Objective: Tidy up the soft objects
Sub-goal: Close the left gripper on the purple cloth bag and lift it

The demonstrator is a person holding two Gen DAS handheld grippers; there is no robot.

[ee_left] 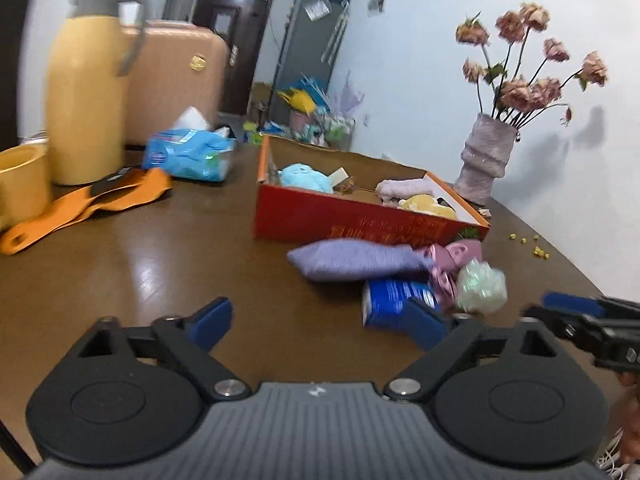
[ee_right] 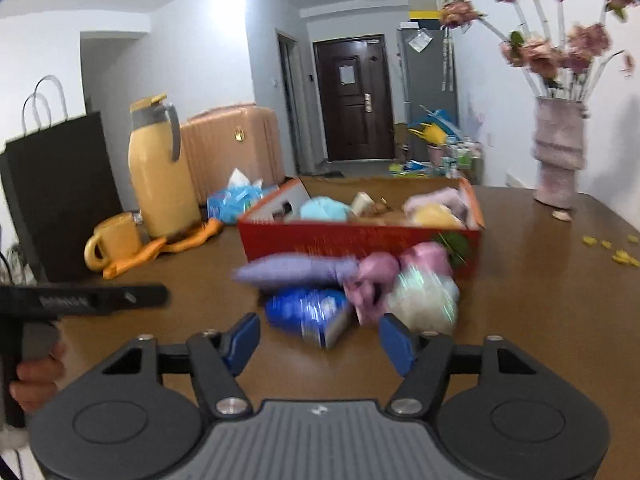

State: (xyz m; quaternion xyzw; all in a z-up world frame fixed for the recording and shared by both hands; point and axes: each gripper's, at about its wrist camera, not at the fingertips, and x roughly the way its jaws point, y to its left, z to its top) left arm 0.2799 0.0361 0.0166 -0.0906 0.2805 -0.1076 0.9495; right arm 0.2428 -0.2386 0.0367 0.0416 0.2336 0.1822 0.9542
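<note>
Room: behind the brown wooden desk a dark door, a grey cabinet and a pink suitcase are standing.
Box: the red cardboard box is lying open on the desk, already holding a light blue plush toy, a pale pink cloth and a yellow soft toy.
Pile: a lilac fabric pouch, a blue plastic packet, a pink ribbon bundle and a pale green mesh puff are lying touching each other, just in front of the box.
Left tool: its blue pads are standing apart, nothing between them; the blue packet is just beyond its right pad.
Right tool: its pads are also apart and empty, pointing at the packet and the puff.
Risk, crowding: both tools are aiming at the same small pile, so I think they could be bumping each other.
Risk, wrong catch: because the things are touching, a pad may be pinching two at once or dragging the ribbon along.
Risk, slipping: the packet looks smooth and may be sliding out.
Risk, blur: the pictures are smeared, so exact contact I cannot tell.
</note>
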